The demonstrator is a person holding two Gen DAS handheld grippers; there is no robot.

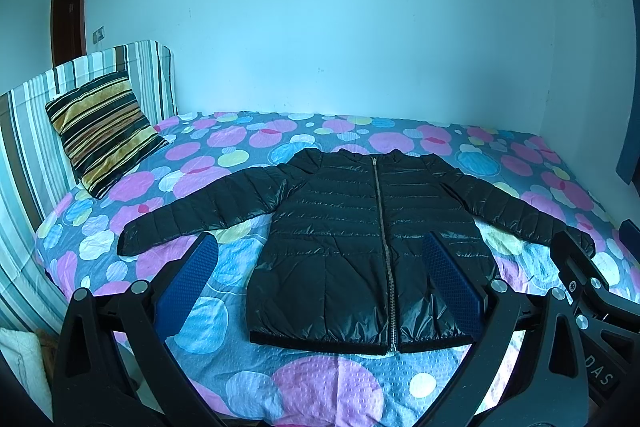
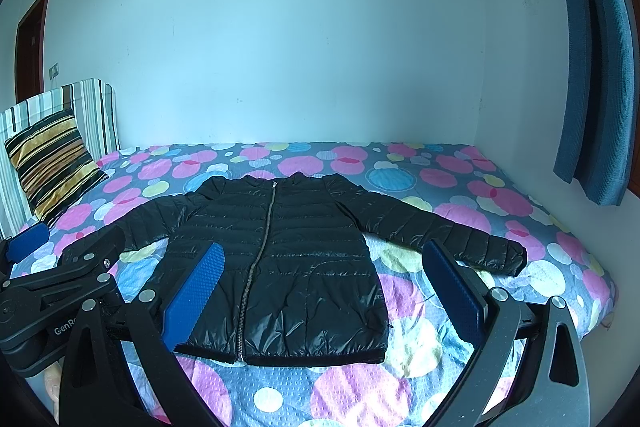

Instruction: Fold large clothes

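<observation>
— Two black tongs, left (image 1: 320,267) and right (image 2: 320,275), are gaping wide, gripping nothing.
— One glossy black quilted zip jacket (image 1: 360,239) is lying flat on the spotted bed (image 1: 320,387), collar pointing wallward, sleeves spreading sideways.

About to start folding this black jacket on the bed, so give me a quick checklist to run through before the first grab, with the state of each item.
1. Jacket laid flat, front up: ok.
2. Zipper closed from collar to hem: ok.
3. Both sleeves spread out to the sides, not tucked under the body: ok; left sleeve, right sleeve.
4. Left gripper open and holding nothing: ok.
5. Right gripper open and holding nothing: ok.
6. Room on the bed around the jacket: ok; the striped pillow lies apart from the left sleeve.
</observation>
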